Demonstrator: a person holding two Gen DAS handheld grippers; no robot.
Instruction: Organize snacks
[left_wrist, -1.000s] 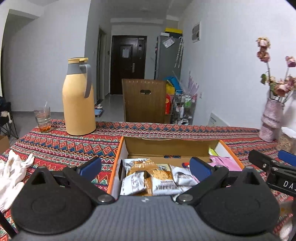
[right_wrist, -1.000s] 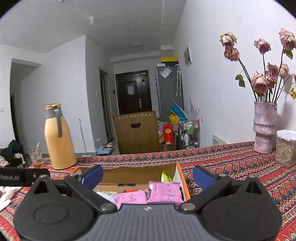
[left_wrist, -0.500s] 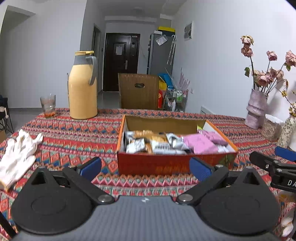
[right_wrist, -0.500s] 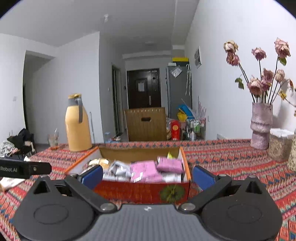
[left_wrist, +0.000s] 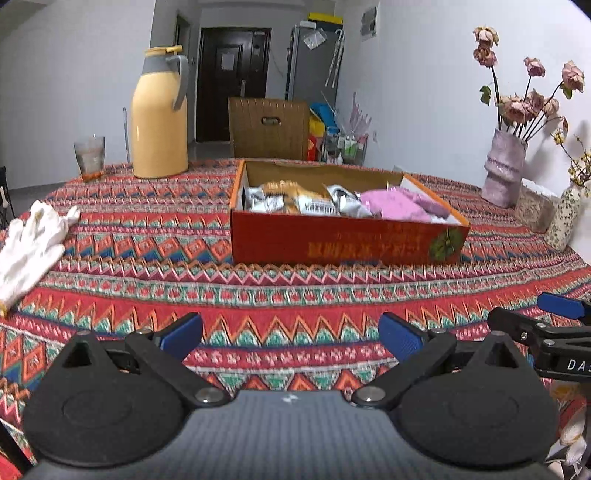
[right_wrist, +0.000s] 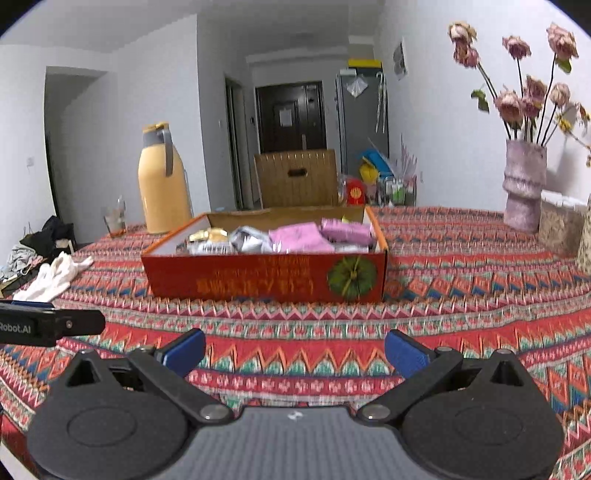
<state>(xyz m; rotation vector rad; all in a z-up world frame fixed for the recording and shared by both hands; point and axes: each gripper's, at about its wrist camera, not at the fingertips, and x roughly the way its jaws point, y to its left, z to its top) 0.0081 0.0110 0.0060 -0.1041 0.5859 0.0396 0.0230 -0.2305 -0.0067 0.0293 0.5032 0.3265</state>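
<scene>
Snacks (left_wrist: 325, 201) in silver and pink packets lie inside a red cardboard box (left_wrist: 343, 242) that sits on a table under a red zigzag-patterned cloth (left_wrist: 258, 295). Behind the box stand a yellow jug (left_wrist: 159, 114) and a glass (left_wrist: 89, 157); a white glove (left_wrist: 31, 240) lies to the left and a pink vase (left_wrist: 504, 168) of dried roses stands to the right. Beyond are a wooden chair (right_wrist: 297, 177), a dark door (right_wrist: 290, 116) and white walls. Yellow writing on the box front is too blurred to read. The right gripper (right_wrist: 294, 349) and the left gripper (left_wrist: 291, 334) both hover over bare cloth, well short of the box, jaws spread wide and holding nothing. The left one reads "Robot.AI" on its side.
</scene>
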